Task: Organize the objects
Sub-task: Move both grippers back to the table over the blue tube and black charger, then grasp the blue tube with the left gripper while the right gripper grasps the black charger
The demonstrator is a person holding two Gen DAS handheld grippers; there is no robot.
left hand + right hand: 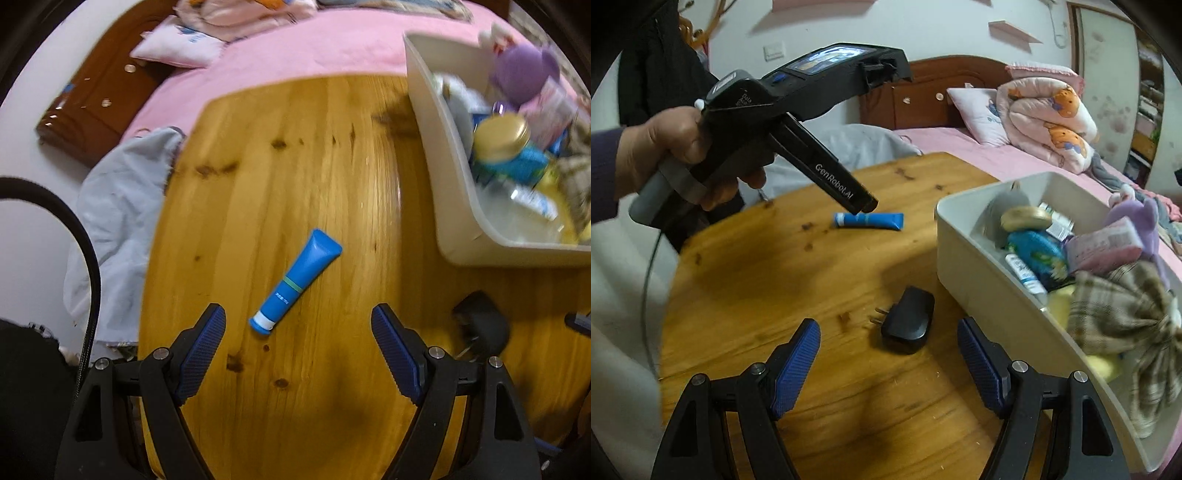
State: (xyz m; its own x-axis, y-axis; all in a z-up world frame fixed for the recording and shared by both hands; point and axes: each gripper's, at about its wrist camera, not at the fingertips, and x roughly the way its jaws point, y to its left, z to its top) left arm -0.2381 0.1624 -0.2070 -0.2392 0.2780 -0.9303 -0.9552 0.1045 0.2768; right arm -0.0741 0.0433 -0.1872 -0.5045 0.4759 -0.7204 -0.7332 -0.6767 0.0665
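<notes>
A blue tube (295, 282) lies on the wooden table (280, 177), just ahead of my open, empty left gripper (299, 321). In the right wrist view the tube (868, 220) lies under the tip of the left gripper (862, 205), which hovers just above it. A black plug adapter (908, 320) lies on the table between and just ahead of the fingers of my open, empty right gripper (888, 332). It also shows in the left wrist view (480, 321). A white bin (975, 258) holds several items at the right.
The bin (443, 147) holds a gold-lidded jar (502, 134), a purple plush (524, 70), a plaid cloth (1123, 325) and tubes. A pink bed (295, 44) lies behind the table. A pale blue cloth (122, 206) hangs off the table's left edge.
</notes>
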